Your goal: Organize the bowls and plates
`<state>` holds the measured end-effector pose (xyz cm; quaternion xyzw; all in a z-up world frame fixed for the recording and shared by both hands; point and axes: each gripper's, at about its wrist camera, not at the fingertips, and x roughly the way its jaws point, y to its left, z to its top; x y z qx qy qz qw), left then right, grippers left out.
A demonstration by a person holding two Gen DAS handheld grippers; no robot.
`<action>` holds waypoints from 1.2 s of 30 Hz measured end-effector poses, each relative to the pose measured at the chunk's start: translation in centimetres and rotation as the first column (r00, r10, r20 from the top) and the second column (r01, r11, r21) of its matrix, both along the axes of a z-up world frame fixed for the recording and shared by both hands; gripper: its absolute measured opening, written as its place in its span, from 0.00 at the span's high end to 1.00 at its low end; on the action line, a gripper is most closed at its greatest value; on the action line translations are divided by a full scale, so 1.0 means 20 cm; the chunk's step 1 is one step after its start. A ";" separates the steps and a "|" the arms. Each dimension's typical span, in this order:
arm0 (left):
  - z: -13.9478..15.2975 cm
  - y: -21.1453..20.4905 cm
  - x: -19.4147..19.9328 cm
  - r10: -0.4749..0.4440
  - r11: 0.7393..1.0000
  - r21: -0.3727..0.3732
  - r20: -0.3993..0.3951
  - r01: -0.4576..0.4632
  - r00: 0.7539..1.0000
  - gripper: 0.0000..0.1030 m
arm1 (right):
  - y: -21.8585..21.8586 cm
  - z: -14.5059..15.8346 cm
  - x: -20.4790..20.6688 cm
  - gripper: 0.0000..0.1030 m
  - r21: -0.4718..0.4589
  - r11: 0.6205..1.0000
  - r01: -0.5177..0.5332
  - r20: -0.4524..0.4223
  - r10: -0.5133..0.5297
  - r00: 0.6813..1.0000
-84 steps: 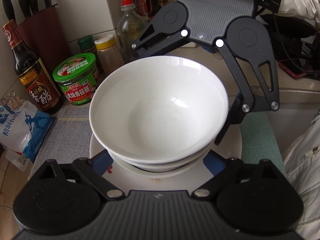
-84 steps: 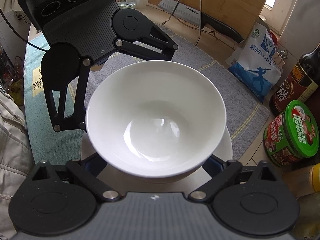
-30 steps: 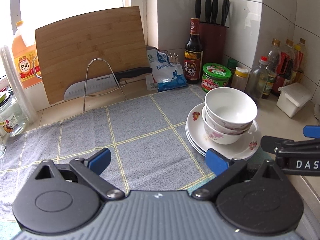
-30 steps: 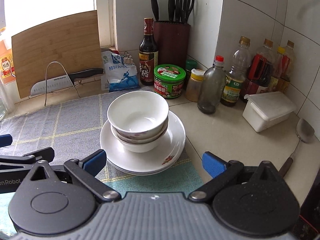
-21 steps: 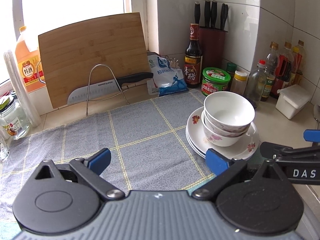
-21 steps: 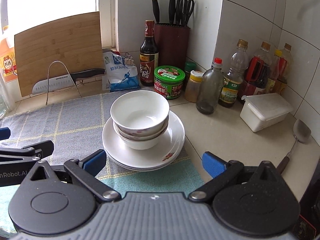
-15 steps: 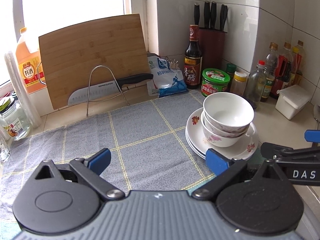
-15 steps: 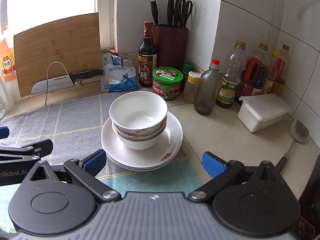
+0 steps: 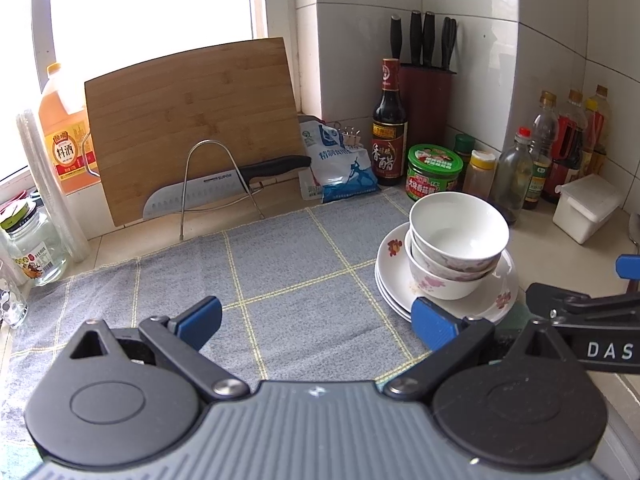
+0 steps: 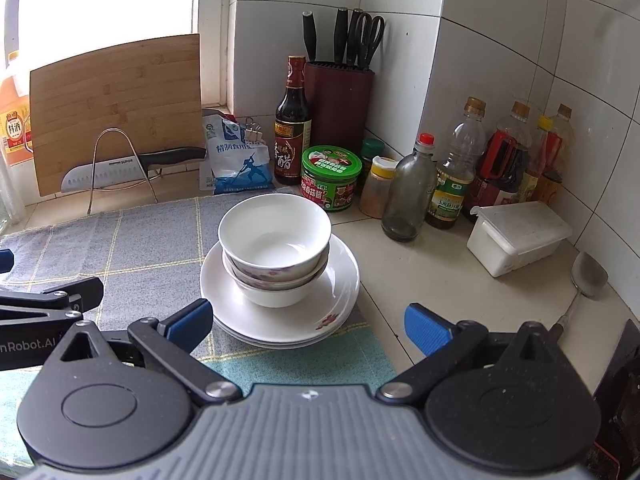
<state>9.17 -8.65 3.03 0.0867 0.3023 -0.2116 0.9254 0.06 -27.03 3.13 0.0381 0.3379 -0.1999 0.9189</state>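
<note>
White bowls (image 9: 456,240) with pink flowers sit nested on a stack of white plates (image 9: 390,268) at the right edge of the grey checked mat (image 9: 288,280). The same bowls (image 10: 276,240) and plates (image 10: 340,280) show in the right wrist view. My left gripper (image 9: 316,320) is open and empty, low over the mat, left of and nearer than the stack. My right gripper (image 10: 306,324) is open and empty, just in front of the plates. Each gripper shows at the edge of the other's view.
At the back stand a bamboo cutting board (image 9: 192,120), a knife on a wire rack (image 9: 224,188), a salt bag (image 9: 340,164), a vinegar bottle (image 9: 388,128), a knife block (image 9: 428,100) and a green-lidded jar (image 9: 434,172). Bottles (image 10: 452,168), a white box (image 10: 520,236) and a spoon (image 10: 584,276) crowd the right.
Both grippers have let go of the bowl stack and pulled back and up from it. Over the last second the views hardly shift.
</note>
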 end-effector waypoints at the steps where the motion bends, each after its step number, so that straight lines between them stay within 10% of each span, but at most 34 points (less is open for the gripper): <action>1: 0.00 0.00 0.00 0.001 1.000 0.000 0.001 -0.001 1.000 0.03 | 0.00 0.00 0.00 0.00 0.001 1.000 -0.002 0.001 0.002 1.000; 36: 0.00 0.01 0.02 0.003 1.000 0.000 -0.007 -0.003 1.000 0.03 | 0.01 0.01 0.01 0.00 0.003 1.000 -0.006 0.004 0.006 1.000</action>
